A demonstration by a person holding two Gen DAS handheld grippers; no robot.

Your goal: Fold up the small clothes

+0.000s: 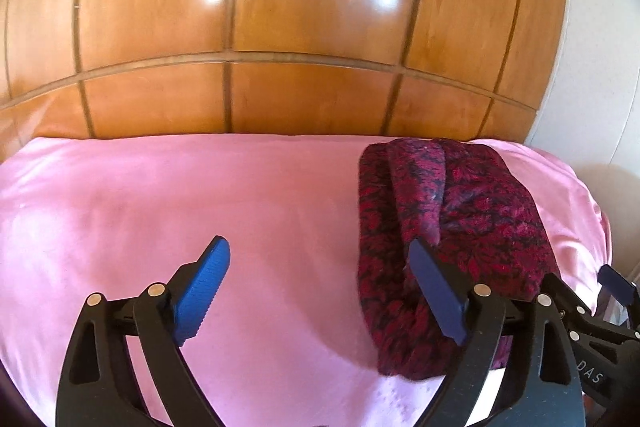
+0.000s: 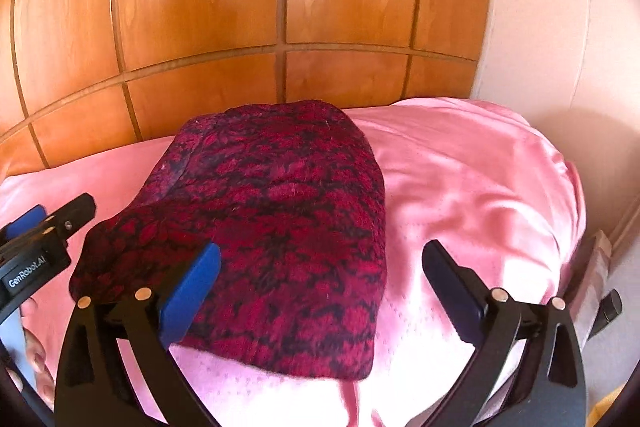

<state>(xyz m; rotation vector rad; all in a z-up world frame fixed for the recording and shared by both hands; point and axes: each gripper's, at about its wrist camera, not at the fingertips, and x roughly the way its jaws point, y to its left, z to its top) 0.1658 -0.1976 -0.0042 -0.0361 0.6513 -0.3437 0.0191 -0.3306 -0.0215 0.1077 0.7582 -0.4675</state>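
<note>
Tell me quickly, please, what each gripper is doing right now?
Left gripper: open, holding nothing.
Right gripper: open, holding nothing, above the folded garment.

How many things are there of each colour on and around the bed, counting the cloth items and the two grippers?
Dark red patterned: 1, the folded garment
Pink: 1, the bedsheet
Black with blue fingers: 2, the left gripper and the right gripper, both open and empty
Total: 4

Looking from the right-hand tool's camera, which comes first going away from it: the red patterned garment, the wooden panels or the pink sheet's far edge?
1. Red patterned garment, just ahead, left.
2. Pink sheet's far edge, behind it.
3. Wooden panels, at the back.
</note>
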